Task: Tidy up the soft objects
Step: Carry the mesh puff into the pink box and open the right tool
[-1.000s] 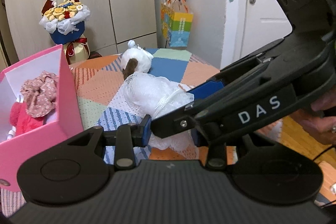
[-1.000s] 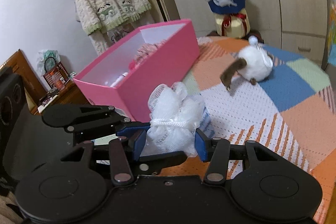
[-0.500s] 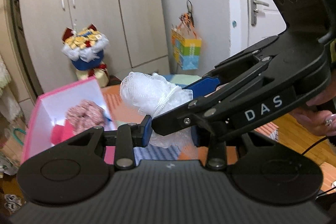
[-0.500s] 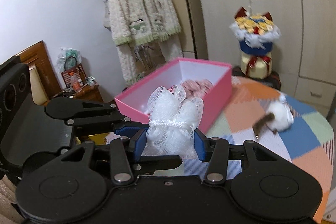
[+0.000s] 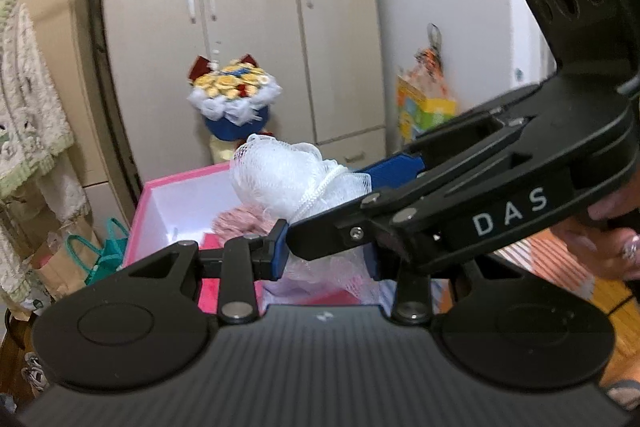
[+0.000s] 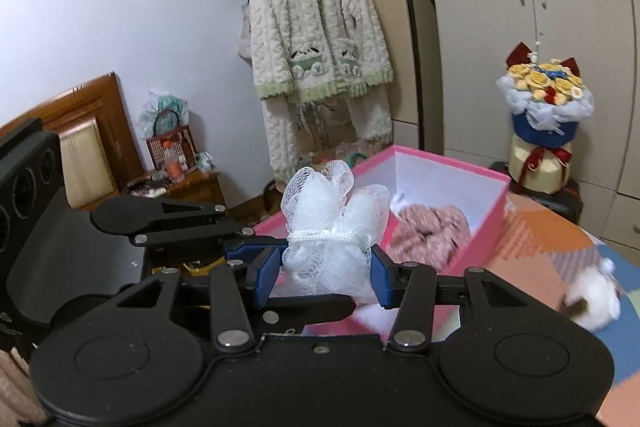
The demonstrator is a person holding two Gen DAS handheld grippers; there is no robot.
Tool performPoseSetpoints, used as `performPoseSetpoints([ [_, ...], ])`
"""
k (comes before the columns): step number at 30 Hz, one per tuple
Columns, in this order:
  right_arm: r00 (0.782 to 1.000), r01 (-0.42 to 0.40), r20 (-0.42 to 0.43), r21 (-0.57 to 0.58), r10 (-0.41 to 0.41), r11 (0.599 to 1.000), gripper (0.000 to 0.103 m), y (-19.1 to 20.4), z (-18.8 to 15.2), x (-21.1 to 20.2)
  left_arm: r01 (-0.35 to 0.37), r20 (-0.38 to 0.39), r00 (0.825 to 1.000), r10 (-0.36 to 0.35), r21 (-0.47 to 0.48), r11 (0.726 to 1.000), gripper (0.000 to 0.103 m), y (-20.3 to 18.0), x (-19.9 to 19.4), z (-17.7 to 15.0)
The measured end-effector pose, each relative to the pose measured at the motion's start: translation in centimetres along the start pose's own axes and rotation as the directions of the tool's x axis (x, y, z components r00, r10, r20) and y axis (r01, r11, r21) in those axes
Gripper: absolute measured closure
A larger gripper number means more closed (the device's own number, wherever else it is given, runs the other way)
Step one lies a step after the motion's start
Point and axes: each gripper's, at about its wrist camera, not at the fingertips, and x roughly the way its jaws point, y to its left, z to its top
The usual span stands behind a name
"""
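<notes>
A white mesh bath sponge (image 6: 332, 227) hangs in the air over the near end of the open pink box (image 6: 452, 163). Both grippers hold it. My right gripper (image 6: 323, 277) is shut on its lower half, with the blue pads pressing in from either side. My left gripper (image 5: 325, 257) is shut on the same sponge (image 5: 280, 179), and the right gripper's black body crosses in front of it. A pink floral cloth (image 6: 436, 231) lies inside the box (image 5: 180, 183). A white plush toy (image 6: 592, 303) lies blurred on the patchwork cover at the right.
A flower bouquet (image 6: 544, 95) stands behind the box against the wardrobe. A fluffy cardigan (image 6: 316, 27) hangs on a rack at the far side. A cluttered bedside table (image 6: 180, 183) is at the left. A colourful gift bag (image 5: 424, 107) hangs by the door.
Both grippers have lifted the sponge off the patchwork cover and carried it towards the pink box. It now hangs over the box's near end. The grips are unchanged.
</notes>
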Motion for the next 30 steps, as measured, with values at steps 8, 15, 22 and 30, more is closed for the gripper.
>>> performPoseSetpoints([
  [8, 0.998, -0.058, -0.006, 0.111, 0.059, 0.992, 0.049, -2.9, 1.9, 6.4, -0.072, -0.006, 0.997, 0.072, 0.026, 0.997, 0.067, 5.0, 3.9, 0.4],
  [15, 0.99, -0.069, -0.107, 0.184, 0.09, 0.98, 0.049, -4.7, 1.4, 12.1, -0.096, -0.118, 0.989, 0.089, -0.059, 0.994, 0.067, 8.4, 7.7, -1.5],
  [22, 0.988, -0.033, -0.147, 0.157, 0.057, 0.987, 0.045, -4.5, 1.3, 13.0, -0.149, -0.21, 0.969, 0.132, -0.064, 0.987, 0.054, 8.9, 8.7, -2.4],
  [30, 0.996, -0.006, -0.086, 0.123, 0.017, 0.992, 0.037, -4.6, 1.4, 7.9, -0.152, -0.233, 0.965, 0.123, -0.112, 0.982, 0.04, 9.1, 5.8, -0.9],
])
